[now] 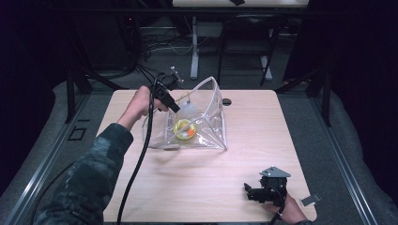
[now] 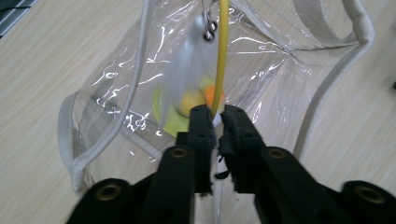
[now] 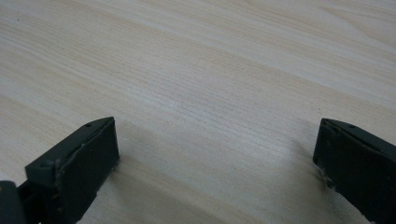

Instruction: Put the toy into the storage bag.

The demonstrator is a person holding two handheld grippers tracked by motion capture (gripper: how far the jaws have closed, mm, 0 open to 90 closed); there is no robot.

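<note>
Yellow and thin, the wand point(image 2: 222, 51) of a feathered toy runs straight away from the left gripper point(image 2: 215, 116), whose jaws are clamped on its near end, tip down inside the clear bag point(image 1: 212, 101). Well apart, the right gripper point(image 1: 263, 191) rests spread wide on the wooden table point(image 1: 202, 178), dark room beyond.

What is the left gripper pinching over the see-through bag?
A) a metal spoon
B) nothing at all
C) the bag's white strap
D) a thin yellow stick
D: in the left gripper view the left gripper has its jaws nearly closed on a thin yellow stick that reaches into the clear bag.
</note>
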